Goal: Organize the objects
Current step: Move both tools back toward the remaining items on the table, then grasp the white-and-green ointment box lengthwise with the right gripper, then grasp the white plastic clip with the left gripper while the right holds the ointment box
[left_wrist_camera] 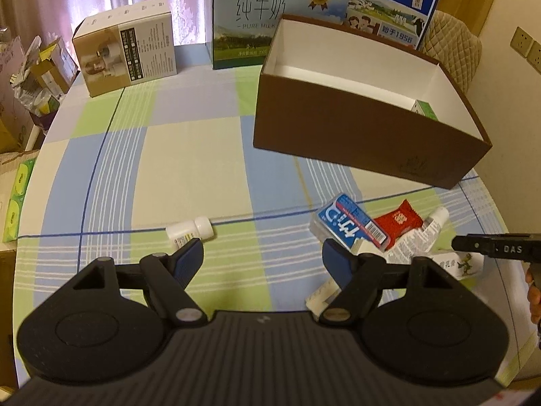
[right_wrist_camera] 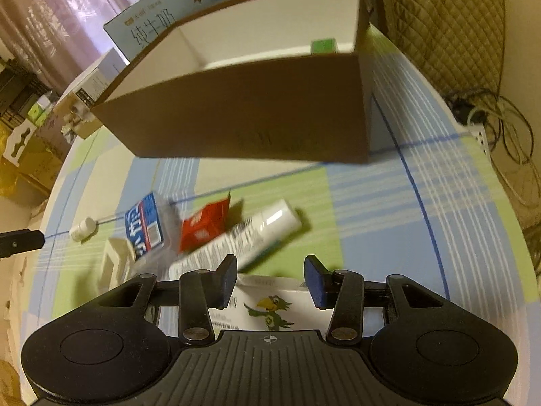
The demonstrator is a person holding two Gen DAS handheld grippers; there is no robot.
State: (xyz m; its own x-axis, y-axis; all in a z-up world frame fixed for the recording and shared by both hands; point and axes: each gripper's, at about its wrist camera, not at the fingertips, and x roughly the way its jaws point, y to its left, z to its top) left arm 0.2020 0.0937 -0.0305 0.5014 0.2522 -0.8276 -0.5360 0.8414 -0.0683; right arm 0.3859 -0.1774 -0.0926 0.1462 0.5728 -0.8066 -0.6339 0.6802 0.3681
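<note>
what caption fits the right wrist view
Right hand-held gripper poised over a parrot-printed box, beside a tube and brown box.

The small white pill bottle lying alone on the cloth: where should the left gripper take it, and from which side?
Grip the small white pill bottle across its labelled body, not the cap. It lies on its side with the cap toward the pile, clear of everything else, so I'd come from above with the left gripper, whose jaws stand open, one finger on each long side, probably after turning the wrist to cross its axis.
</note>
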